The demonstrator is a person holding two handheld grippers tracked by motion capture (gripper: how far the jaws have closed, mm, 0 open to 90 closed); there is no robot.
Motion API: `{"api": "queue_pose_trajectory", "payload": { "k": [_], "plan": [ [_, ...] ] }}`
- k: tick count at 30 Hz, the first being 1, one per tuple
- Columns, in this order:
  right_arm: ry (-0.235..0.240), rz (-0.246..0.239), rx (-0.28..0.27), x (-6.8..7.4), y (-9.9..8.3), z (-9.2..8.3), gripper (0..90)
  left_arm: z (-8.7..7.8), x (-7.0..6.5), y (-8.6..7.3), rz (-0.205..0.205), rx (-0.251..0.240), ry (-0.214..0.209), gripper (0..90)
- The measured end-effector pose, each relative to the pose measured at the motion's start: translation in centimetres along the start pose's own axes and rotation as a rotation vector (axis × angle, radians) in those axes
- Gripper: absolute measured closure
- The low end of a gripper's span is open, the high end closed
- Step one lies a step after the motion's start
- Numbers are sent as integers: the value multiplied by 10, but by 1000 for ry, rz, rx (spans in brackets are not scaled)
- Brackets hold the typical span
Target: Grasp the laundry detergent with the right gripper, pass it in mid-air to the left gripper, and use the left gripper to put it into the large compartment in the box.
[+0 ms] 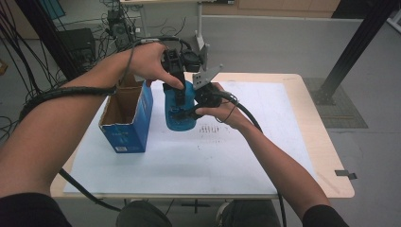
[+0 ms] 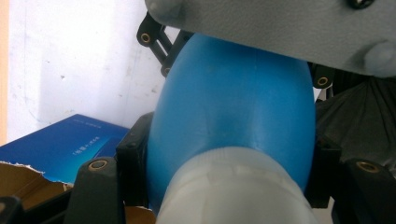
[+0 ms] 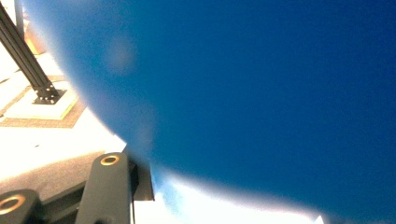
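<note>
In the high view, just above the middle of the frame, both hands meet over a blue bottle (image 1: 179, 113) held above the white sheet (image 1: 198, 156) on the tabletop (image 1: 326, 156). The left claw (image 1: 178, 97) comes down from above, and its own view shows its black jaws pressed against both flanks of the bottle's blue body (image 2: 233, 112), with the pale translucent end (image 2: 233, 186) nearest the camera. The right claw (image 1: 187, 112) reaches in from the right at the bottle's lower part; its view is swamped by blurred blue (image 3: 243, 93), so I cannot tell whether its jaws grip the bottle. Left of the bottle, an open blue box (image 1: 127, 118) stands on the sheet, close beside it.
</note>
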State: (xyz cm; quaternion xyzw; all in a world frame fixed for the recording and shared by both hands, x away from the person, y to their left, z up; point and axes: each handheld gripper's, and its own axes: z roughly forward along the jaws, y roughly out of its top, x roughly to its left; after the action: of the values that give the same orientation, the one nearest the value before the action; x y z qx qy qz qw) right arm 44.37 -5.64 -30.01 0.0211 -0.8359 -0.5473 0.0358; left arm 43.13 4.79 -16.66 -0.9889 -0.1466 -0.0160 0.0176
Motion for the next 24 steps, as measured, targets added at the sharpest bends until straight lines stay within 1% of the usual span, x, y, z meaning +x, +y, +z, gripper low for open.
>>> {"api": "queue_pose_trajectory", "payload": {
  "k": [1,4,9,12,16,18,19,21,24],
  "plan": [
    [-9,-4,3,0,0,0,420,0,0,0,3,-1,0,361],
    [-8,-6,3,0,-1,1,419,0,1,-1,-1,3,-4,362],
    [-12,-13,-2,-1,0,2,415,0,1,-2,-5,-5,1,364],
    [-23,-23,-1,-2,0,2,412,0,1,-3,-6,-1,3,365],
    [-18,-15,-3,-2,-1,2,409,0,1,-3,-6,-5,4,366],
    [-28,-23,-1,-2,-1,3,409,0,1,-3,-4,-4,6,366],
    [-19,-14,-3,-2,-1,2,408,0,1,-3,-4,-6,6,366],
    [-24,-16,-4,-2,-1,2,407,0,1,-3,-3,-3,6,367],
    [-20,-7,-7,-2,-1,3,405,0,1,-4,-7,-8,9,367]
  ]
}}
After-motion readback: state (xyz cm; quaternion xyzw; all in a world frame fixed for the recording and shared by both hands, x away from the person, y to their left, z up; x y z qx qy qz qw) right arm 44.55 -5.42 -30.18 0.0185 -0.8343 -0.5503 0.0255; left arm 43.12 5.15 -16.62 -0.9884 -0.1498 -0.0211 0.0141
